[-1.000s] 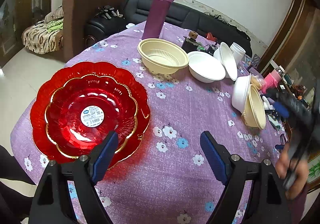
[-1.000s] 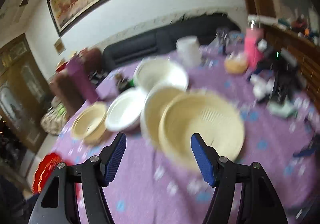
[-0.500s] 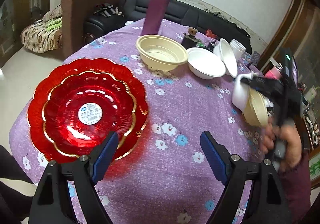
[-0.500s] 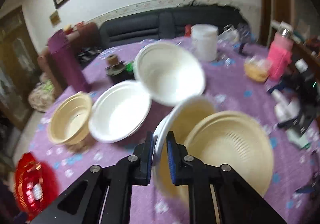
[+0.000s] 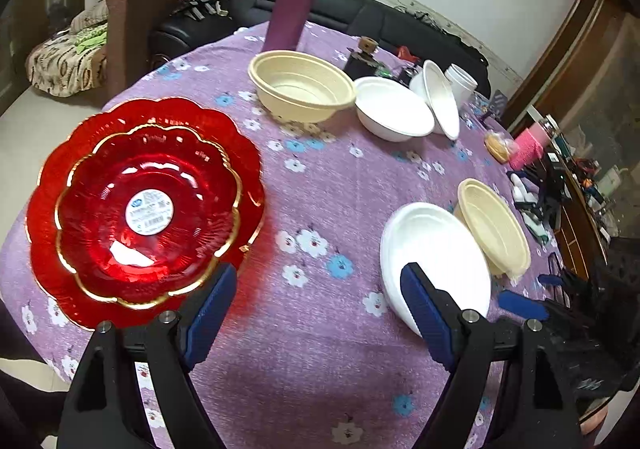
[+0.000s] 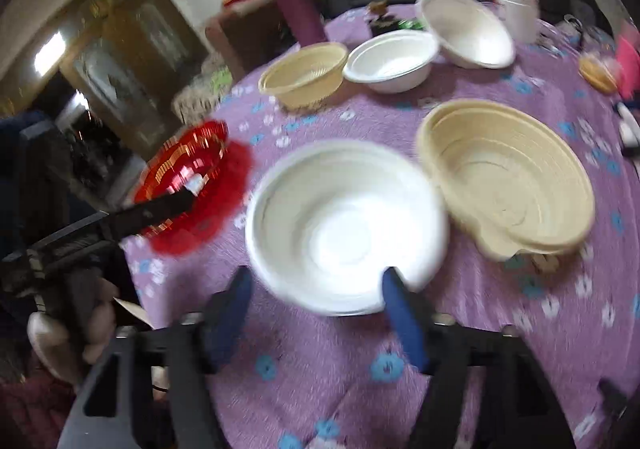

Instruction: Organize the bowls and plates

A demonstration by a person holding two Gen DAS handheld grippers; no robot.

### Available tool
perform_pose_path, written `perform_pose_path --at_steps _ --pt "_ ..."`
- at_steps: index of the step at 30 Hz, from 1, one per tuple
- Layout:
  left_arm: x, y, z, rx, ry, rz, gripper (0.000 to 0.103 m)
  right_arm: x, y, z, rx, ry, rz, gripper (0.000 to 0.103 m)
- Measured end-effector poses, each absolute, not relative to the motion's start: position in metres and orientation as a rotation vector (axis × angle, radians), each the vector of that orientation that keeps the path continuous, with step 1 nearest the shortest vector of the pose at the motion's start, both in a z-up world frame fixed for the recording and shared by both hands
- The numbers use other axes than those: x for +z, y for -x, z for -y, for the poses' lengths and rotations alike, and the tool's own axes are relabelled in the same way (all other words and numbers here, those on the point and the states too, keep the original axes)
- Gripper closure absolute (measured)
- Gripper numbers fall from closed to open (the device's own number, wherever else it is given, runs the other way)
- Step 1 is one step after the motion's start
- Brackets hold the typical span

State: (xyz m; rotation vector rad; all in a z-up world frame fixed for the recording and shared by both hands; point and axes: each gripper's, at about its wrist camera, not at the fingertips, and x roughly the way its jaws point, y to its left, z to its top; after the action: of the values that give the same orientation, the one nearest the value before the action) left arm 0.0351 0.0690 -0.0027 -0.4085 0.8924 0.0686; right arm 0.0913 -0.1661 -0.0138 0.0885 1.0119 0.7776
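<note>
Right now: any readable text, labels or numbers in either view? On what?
None readable.
White round sticker at the centre of the top red plate: blue logo and printed lines, too small to read.
Right wrist view: too motion-blurred; no text can be made out.

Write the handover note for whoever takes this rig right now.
Left gripper: open, empty, by the stacked red plates.
Right gripper: jaws just opened, rim of the near white bowl between them, not pinched.
Cream bowl leans beside it. Far side: cream bowl, white bowl, tilted white bowl.
Done: red plates stacked. Left: nest the bowls by colour.
</note>
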Motion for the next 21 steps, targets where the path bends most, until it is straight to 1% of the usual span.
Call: perform_pose_path --at_steps 4,9,12,18,19,20,21 --pt "-0.007 -0.037 -0.065 0.056 0.417 -0.911 0.02 -0.012 -0.093 0.203 0.779 -0.243 -1.003 0.028" --pt "-0.013 -0.052 -0.045 0.042 0.381 -0.941 0.02 -0.028 -0.102 0.225 0.645 -0.304 -1.015 0.028" --pt "-0.016 -0.065 -0.031 0.035 0.339 -0.959 0.02 -0.04 -0.11 0.223 0.625 -0.359 -1.034 0.028" --pt "-0.035 -0.097 -0.015 0.052 0.272 -1.007 0.02 -0.048 -0.12 0.204 0.576 -0.34 -1.032 0.028" --pt "-0.039 -0.102 -0.013 0.043 0.266 -1.016 0.022 -0.05 -0.121 0.2 0.566 -0.331 -1.035 0.029" --pt "-0.042 -0.105 -0.012 0.035 0.266 -1.028 0.033 -0.053 -0.122 0.197 0.552 -0.323 -1.041 0.036" --pt "-0.044 -0.106 -0.01 0.027 0.269 -1.039 0.053 -0.055 -0.124 0.196 0.547 -0.322 -1.047 0.042"
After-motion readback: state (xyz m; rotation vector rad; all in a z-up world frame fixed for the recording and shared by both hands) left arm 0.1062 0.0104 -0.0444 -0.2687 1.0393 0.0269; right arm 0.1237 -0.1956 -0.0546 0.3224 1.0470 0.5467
